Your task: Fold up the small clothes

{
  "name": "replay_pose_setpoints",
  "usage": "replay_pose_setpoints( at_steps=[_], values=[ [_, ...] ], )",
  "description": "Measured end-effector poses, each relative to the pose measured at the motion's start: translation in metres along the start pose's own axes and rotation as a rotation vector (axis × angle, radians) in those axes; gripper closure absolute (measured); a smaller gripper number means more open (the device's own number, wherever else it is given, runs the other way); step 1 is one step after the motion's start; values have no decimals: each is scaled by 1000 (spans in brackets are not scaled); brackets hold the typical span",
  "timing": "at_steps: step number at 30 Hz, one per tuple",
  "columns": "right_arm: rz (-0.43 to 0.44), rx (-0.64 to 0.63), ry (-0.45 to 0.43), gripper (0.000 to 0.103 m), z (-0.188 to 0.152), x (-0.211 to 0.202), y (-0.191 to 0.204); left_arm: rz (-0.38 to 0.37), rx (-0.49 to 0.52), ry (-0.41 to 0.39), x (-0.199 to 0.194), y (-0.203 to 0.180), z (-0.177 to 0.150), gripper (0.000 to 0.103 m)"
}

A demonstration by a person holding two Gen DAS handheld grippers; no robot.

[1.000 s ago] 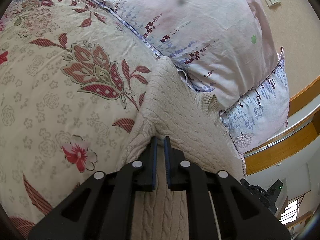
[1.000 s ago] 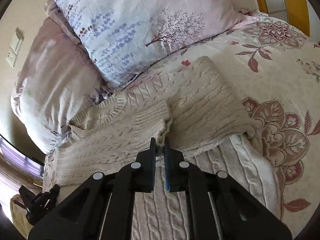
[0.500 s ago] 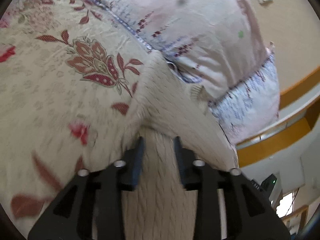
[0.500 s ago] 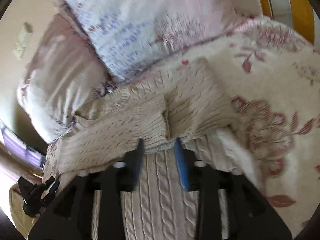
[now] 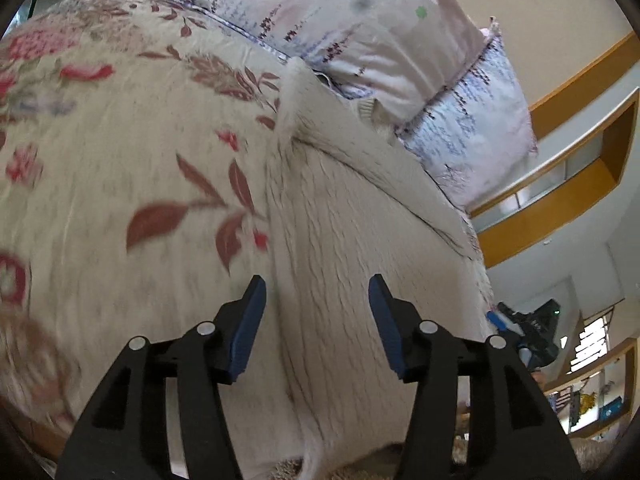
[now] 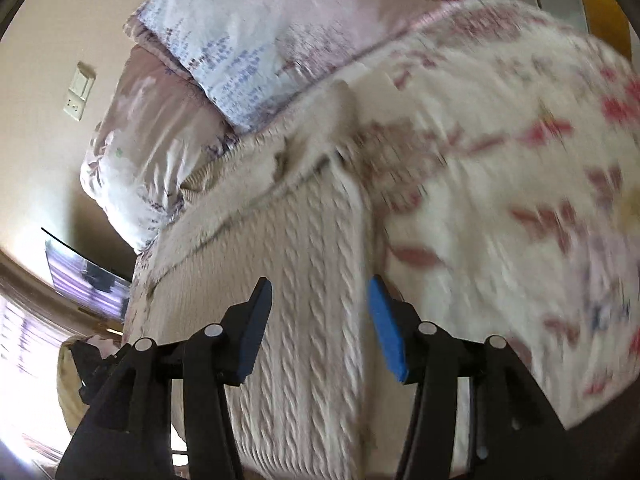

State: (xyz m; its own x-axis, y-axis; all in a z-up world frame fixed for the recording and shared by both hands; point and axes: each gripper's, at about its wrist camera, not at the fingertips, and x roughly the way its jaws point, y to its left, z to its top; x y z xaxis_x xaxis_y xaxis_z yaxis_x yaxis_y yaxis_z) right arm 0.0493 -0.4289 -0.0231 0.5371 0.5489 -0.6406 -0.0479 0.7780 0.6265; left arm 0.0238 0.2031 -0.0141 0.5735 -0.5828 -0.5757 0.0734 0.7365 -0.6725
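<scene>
A cream cable-knit sweater point(image 5: 352, 232) lies on a floral bedspread point(image 5: 120, 168), its sides folded in over the body. My left gripper point(image 5: 316, 304) is open and empty, just above the sweater's near left edge. In the right wrist view the sweater point(image 6: 288, 280) runs from the near edge up to the pillows. My right gripper point(image 6: 320, 304) is open and empty above the sweater's near right edge. Both views are blurred by motion.
Two pale floral pillows point(image 5: 360, 28) lie at the head of the bed, touching the sweater's far end; they also show in the right wrist view point(image 6: 248, 40). A wooden bed frame point(image 5: 560, 200) runs at the right. A wall switch point(image 6: 80, 92) is at left.
Both grippers were shut on the sweater's folded parts a second ago. They have opened, let go of the fabric and drawn back toward the near edge.
</scene>
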Motion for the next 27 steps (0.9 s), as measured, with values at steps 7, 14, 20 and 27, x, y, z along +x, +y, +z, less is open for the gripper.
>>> replay_pose_setpoints(
  at_steps=[7,14,20,27],
  values=[
    [57,22,64,58,-30,-2,-13,-78,8,24,-8,-8,-29,58],
    [176,-18,134,64,-55,-5,-4,-179,-15,56,-11,-7,-56,67],
    [208,-87,163,67,-71,-11,7,-233,13,106,-8,-14,-71,76],
    [203,-145,223,73,-85,-5,17,-231,81,175,-1,-26,-81,81]
  ],
)
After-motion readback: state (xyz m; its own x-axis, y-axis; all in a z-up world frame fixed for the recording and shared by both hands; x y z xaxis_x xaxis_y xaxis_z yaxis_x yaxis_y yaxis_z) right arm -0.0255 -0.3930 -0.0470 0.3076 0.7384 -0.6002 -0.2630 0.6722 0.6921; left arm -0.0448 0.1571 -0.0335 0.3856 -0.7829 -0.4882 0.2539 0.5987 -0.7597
